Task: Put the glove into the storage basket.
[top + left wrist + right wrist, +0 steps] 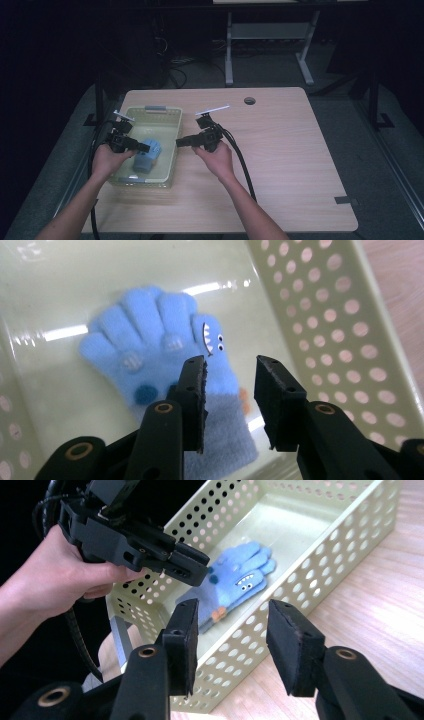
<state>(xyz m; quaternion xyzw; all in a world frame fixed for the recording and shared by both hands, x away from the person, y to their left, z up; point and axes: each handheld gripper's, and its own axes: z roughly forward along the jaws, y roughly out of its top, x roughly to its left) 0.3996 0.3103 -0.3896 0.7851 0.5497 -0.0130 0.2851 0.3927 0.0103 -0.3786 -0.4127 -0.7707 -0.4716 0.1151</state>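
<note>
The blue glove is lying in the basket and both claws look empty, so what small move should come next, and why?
Probably lift the left claw up out of the basket. Its jaws stand apart above the blue glove, which lies flat on the basket floor, so it looks let go.

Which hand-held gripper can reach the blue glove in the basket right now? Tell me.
Probably the left hand-held gripper: it hangs inside the basket just above the blue glove, jaws open and nothing between. The right hand-held gripper sits outside the perforated wall.
</note>
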